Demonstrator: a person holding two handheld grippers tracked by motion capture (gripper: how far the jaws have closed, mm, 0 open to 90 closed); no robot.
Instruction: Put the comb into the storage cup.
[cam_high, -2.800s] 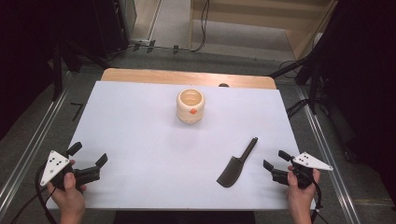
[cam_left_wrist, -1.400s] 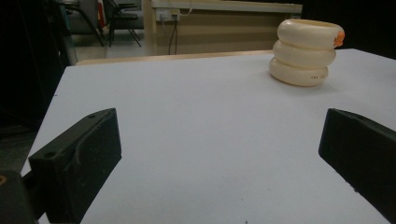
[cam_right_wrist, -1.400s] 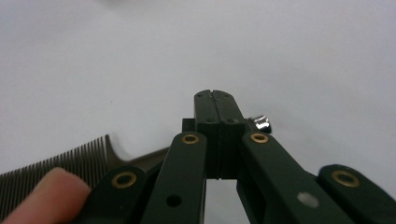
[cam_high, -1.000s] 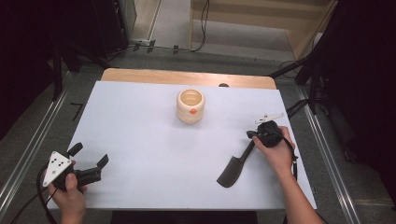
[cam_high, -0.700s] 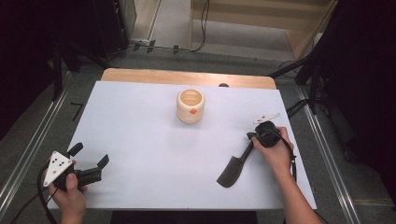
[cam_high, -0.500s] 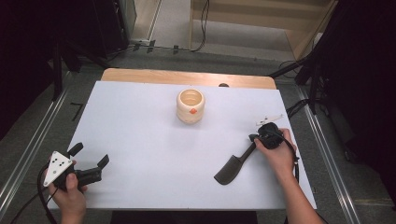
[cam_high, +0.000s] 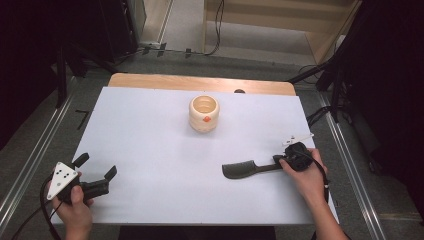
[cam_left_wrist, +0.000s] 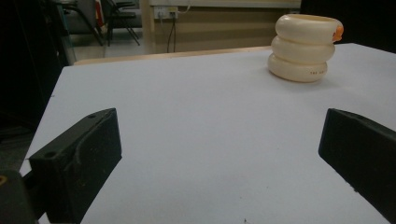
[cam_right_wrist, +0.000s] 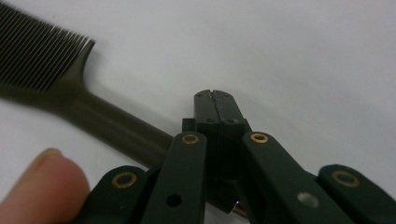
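Observation:
A dark comb (cam_high: 245, 170) lies flat on the white table top (cam_high: 150, 145), teeth end to the left, handle toward my right gripper (cam_high: 280, 161). In the right gripper view the comb (cam_right_wrist: 70, 100) runs from the upper left down under the right gripper (cam_right_wrist: 215, 100), whose jaws stand pressed together above the handle with nothing between the tips. A fingertip (cam_right_wrist: 42, 186) shows beside them. A cream ringed pot (cam_high: 204, 113) with an orange spot stands at the back middle. My left gripper (cam_high: 96, 166) rests open at the front left. In the left gripper view the left gripper (cam_left_wrist: 219, 140) faces the pot (cam_left_wrist: 303, 46).
A wooden strip (cam_high: 200, 82) runs along the table's far edge. Metal rails and dark floor flank both sides. A cable (cam_high: 325, 185) trails from the right gripper toward the front right edge.
The right hand has moved toward the front with the comb's handle. The comb has swung from slanting to lying nearly crosswise. The left gripper has stayed put.

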